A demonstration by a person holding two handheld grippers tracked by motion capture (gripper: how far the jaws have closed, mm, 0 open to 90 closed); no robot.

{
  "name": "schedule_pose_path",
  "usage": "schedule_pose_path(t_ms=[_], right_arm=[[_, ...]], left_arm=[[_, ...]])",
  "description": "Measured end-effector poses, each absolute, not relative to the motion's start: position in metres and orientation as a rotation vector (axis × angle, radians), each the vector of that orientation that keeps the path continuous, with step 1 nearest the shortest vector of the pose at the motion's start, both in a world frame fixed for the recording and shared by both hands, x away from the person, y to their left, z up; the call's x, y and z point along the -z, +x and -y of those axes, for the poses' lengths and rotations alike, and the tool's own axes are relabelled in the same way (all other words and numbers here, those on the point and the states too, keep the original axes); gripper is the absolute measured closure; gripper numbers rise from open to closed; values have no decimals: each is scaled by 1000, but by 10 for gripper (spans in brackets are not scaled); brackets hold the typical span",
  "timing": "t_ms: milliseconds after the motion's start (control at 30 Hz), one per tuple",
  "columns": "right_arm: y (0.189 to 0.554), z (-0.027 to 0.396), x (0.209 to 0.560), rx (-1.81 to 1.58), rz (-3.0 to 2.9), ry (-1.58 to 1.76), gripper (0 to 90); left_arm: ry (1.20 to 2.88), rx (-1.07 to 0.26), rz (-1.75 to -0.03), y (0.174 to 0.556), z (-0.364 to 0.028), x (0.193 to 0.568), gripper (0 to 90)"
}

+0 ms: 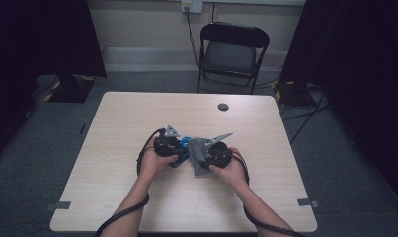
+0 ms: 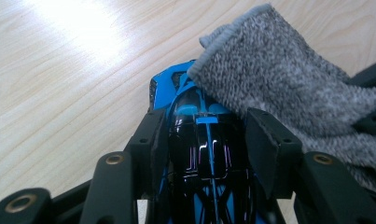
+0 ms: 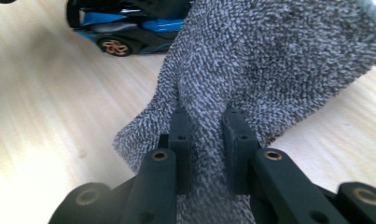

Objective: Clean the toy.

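Your left tool (image 2: 206,140) clamped the slick, rigid toy car (image 2: 202,154) by its sides; your right tool (image 3: 208,128) pinched the soft grey cloth (image 3: 269,60) mid-fold

Light wood counter (image 1: 137,197) under the fingers. Small dark round disc (image 1: 223,106) on it, well beyond the fingers. Black folding chair (image 1: 232,52) farther back; wall socket (image 1: 191,6) with cable above; grey carpet floor (image 1: 33,163) around.

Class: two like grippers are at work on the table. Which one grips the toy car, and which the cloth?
The left gripper clamps the blue-and-black toy car; the right gripper pinches the grey cloth, draped against the car.
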State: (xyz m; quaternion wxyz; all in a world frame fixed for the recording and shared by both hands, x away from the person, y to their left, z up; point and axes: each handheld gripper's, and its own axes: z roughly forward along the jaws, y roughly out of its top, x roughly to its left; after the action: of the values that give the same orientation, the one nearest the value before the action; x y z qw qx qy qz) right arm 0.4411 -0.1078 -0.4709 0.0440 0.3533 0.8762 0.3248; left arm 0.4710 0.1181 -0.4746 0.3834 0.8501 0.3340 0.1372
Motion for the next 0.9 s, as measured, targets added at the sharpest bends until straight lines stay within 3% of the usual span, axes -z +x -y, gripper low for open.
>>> schedule_pose_path(t_ms=[900], right_arm=[[421, 90, 472, -1095, -2775, 1009, 758]], left_arm=[[2170, -351, -851, 471, -118, 474, 497]])
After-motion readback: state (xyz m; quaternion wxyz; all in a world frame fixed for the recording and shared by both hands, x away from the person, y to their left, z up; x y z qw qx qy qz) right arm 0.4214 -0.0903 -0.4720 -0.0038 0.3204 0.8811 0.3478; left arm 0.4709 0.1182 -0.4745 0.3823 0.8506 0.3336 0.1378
